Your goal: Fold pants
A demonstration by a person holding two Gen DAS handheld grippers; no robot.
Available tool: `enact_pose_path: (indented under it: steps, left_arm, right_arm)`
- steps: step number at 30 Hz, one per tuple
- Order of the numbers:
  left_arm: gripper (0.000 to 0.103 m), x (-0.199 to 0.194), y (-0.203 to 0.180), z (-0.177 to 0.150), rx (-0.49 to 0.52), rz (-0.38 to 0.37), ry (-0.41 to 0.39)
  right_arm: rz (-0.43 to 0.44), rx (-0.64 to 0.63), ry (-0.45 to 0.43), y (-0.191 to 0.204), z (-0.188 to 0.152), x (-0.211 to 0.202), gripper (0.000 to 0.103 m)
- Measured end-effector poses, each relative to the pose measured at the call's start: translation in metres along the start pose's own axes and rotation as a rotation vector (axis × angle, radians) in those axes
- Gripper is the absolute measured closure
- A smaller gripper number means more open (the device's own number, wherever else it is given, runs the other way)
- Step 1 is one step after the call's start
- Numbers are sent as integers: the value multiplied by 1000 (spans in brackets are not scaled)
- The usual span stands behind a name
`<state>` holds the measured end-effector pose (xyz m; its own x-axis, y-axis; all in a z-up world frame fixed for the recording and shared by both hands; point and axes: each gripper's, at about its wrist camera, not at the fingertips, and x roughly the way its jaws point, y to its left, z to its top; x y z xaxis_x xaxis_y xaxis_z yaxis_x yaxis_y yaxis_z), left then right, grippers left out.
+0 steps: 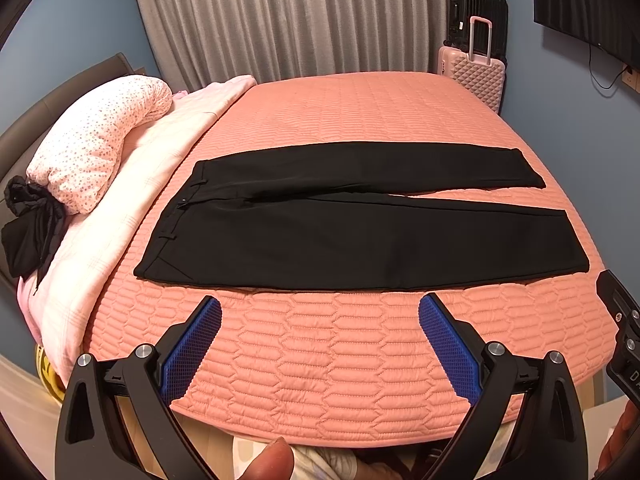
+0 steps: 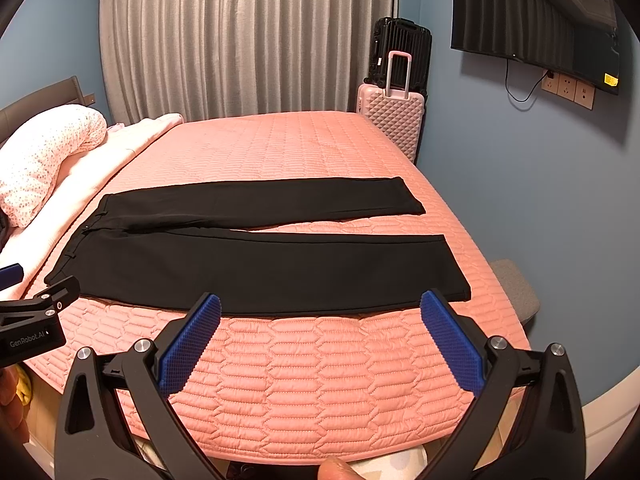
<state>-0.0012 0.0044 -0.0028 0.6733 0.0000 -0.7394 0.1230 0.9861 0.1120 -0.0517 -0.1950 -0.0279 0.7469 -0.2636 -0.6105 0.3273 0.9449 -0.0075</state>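
Black pants (image 1: 360, 236) lie flat on the pink quilted bed (image 1: 340, 360), waistband at the left, both legs spread apart toward the right. They also show in the right wrist view (image 2: 260, 268). My left gripper (image 1: 320, 312) is open and empty, hovering above the bed's near edge just in front of the near leg. My right gripper (image 2: 320, 312) is open and empty, in front of the near leg's hem end. The left gripper's body (image 2: 32, 320) shows at the left of the right wrist view; the right gripper's body (image 1: 620, 320) shows at the right edge of the left wrist view.
A spotted pink pillow (image 1: 100, 140) and pale folded blanket (image 1: 132, 200) lie at the bed's left, with a black garment (image 1: 28, 232) beside them. A pink suitcase (image 2: 392, 120) and black suitcase (image 2: 404, 48) stand at the far corner. A grey stool (image 2: 516, 288) sits right of the bed.
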Motion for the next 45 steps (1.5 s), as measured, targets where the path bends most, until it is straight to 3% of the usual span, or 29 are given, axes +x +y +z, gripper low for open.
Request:
enact_pose_path:
  steps: [45]
  left_arm:
    - [5,-3,-9,6,33,-9,-10]
  right_arm:
    - [24,11,-2,-5,1,-2,5]
